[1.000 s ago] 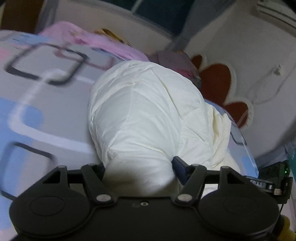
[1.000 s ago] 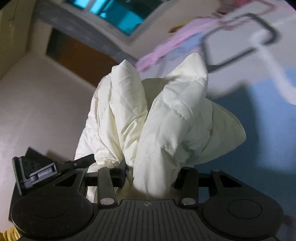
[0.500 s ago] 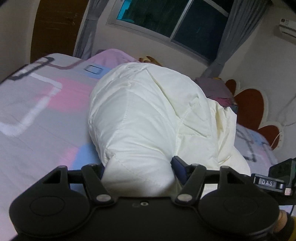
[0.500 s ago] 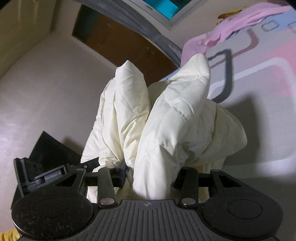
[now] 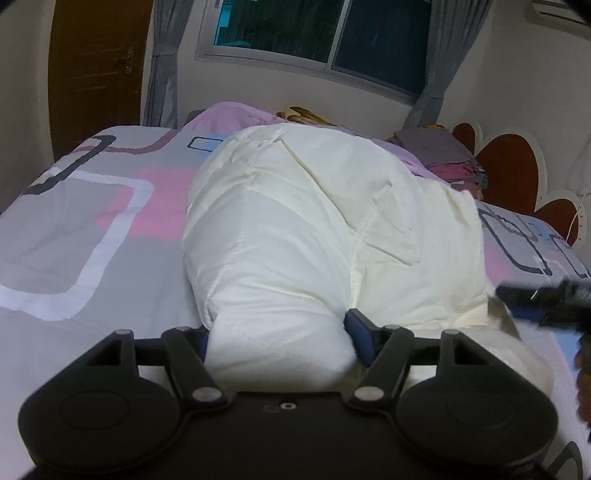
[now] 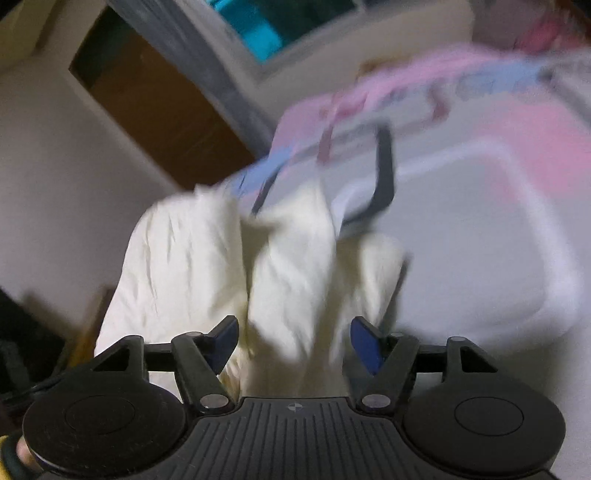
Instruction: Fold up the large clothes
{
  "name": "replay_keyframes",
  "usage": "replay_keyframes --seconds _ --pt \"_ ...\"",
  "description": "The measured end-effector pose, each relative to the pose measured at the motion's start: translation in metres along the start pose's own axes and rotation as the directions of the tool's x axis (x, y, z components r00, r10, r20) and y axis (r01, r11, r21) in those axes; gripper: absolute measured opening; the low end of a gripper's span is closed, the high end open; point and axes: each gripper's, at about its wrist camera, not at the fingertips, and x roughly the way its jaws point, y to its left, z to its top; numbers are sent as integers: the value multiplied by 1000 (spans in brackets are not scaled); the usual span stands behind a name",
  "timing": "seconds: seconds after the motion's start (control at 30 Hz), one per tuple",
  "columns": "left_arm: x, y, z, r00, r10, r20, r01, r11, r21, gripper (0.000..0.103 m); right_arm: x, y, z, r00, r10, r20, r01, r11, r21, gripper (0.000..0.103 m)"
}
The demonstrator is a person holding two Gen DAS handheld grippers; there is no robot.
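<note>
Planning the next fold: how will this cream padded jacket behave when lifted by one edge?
Likely floppy: the padded jacket bulges and slumps on the bed. Probably light, being puffy. Its smooth cloth may slip; the right tongs, just opened, no longer pinch it, while the left tongs hold a bunch.

bed (image 5: 74, 229) | dark window (image 5: 317, 33) | grey curtains (image 5: 162, 62) | brown door (image 5: 92, 62)
</note>
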Motion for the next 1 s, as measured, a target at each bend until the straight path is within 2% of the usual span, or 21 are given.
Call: replay_keyframes --seconds 0.13,0.17,0.23,0.3,0.4,0.47,0.6,0.83,1.0 --pt "2 3 -2 1000 2 11 -2 1000 9 68 0 63 10 995 2 104 19 980 -196 66" --pt "4 3 -2 1000 6 12 -6 1000 15 68 5 75 7 993 12 115 15 973 -229 55" --pt "8 6 -2 1000 7 7 -7 1000 5 70 24 92 5 994 -1 106 27 969 -246 43" --pt "12 9 -2 1000 9 2 -9 1000 2 74 46 87 2 995 -36 94 54 978 -199 41" --pt "16 14 -4 1000 -2 -1 2 1000 -6 83 78 71 -3 982 -176 70 185 970 -157 40" --pt "18 16 -5 1000 -15 -5 15 1000 -11 89 92 57 -6 976 -212 40 215 969 -123 41" --pt "19 16 -6 1000 -27 -2 27 1000 -3 95 106 55 -23 962 -269 58 275 939 -208 41" --pt "-10 13 0 999 -20 38 20 1000 -20 94 108 48 -19 952 -301 48 305 935 -184 43" --pt "-43 10 -2 997 12 76 -11 1000 -25 98 64 71 -16 965 -235 119 254 952 -174 43"
